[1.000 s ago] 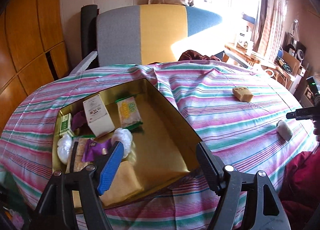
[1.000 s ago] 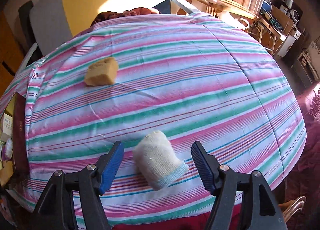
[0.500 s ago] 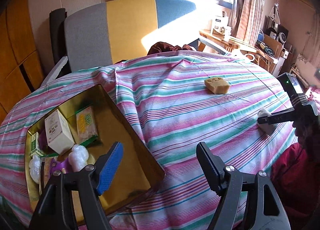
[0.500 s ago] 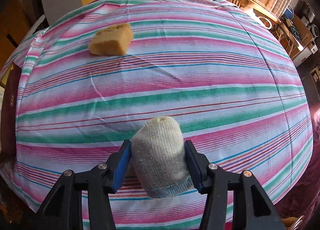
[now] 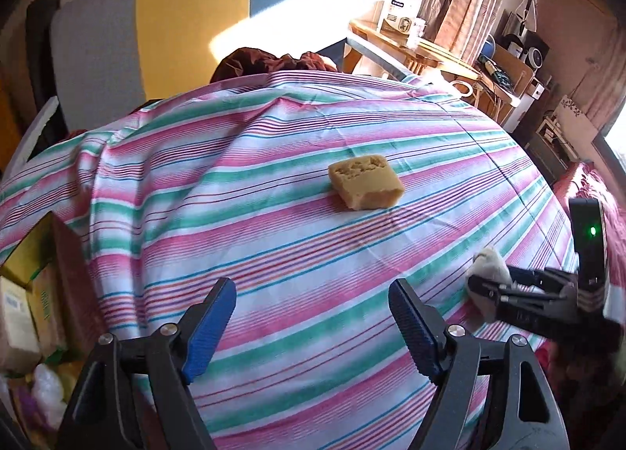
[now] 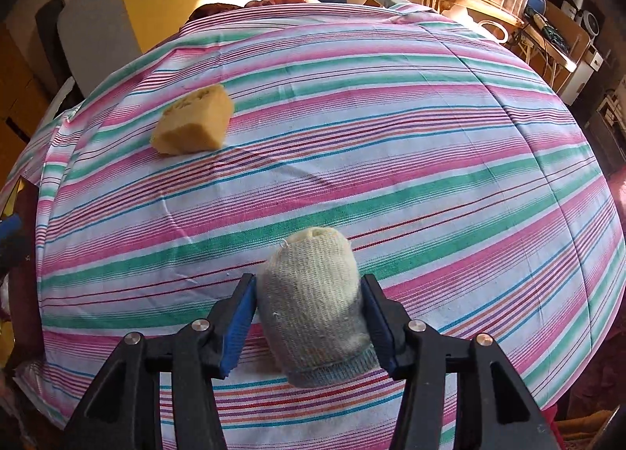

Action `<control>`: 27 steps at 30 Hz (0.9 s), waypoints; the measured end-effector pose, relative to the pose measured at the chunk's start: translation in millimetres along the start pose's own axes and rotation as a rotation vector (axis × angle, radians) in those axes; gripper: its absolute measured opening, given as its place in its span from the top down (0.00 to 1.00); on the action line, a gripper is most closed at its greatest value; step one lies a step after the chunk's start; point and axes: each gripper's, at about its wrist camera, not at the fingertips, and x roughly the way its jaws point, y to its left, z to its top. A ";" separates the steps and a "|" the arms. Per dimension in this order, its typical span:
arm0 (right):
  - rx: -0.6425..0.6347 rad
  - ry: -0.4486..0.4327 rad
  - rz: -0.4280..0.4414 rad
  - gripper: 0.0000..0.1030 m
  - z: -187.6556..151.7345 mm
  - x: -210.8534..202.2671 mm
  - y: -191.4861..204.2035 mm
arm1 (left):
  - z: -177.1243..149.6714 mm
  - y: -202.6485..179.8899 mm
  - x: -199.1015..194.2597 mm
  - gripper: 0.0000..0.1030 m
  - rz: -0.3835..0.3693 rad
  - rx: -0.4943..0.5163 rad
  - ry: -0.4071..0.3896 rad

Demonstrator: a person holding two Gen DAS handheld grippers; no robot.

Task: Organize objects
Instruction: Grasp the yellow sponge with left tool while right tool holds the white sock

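Knitted cream sock [image 6: 313, 301], rolled into a stubby bundle with a bluish cuff, sits low in the middle of the right wrist view, lying on the striped cloth [image 6: 391, 160]. The right gripper [image 6: 311, 317] has it: both blue pads press into its flanks and the knit bulges slightly above them, so the jaws are closed on it at a middling width. Judging by the weave, it should be light and soft, squashing rather than slipping, with nothing to break. A hold across the thick middle, as now, looks sound; a pinch on the loose cuff alone would likely let the roll unwind and dangle.

Sponge-like tan block [image 5: 366, 186], porous on top, rests above centre in the left wrist view, well apart from the sock. It too looks light and springy, best taken across its flat sides, low enough that the fingers do not merely dent the upper edge.

Left gripper [image 5: 313, 325] hangs over bare cloth at the bottom of that frame, its jaws wide and just having opened further, nothing between them. A gold box [image 5: 35, 254] with packets inside shows at the left edge, probably the place where things are gathered.
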 end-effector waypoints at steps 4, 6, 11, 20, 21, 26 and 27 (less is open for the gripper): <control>0.008 0.008 0.011 0.47 1.9 2.8 -3.7 | 33.7 -20.1 38.6 0.10 0.013 -0.007 0.022; 0.004 0.010 0.011 0.47 1.8 2.3 -3.7 | 50.6 -28.9 58.0 0.07 0.034 -0.010 0.031; 0.005 0.015 0.018 0.46 2.6 3.4 -6.1 | 77.4 -48.2 98.6 0.02 0.065 0.011 0.053; -0.023 0.012 0.005 0.46 2.3 5.3 -0.5 | 82.9 -48.7 153.7 0.27 0.067 -0.029 0.108; -0.028 0.011 0.004 0.46 2.3 5.3 0.0 | 79.5 -49.4 147.8 0.35 0.047 -0.016 0.090; -0.045 0.004 -0.006 0.46 1.2 5.2 3.1 | 49.6 -42.5 106.3 0.38 0.043 0.036 0.026; -0.049 0.002 -0.008 0.46 0.8 4.5 4.0 | 40.9 -37.8 96.9 0.38 0.057 0.037 0.021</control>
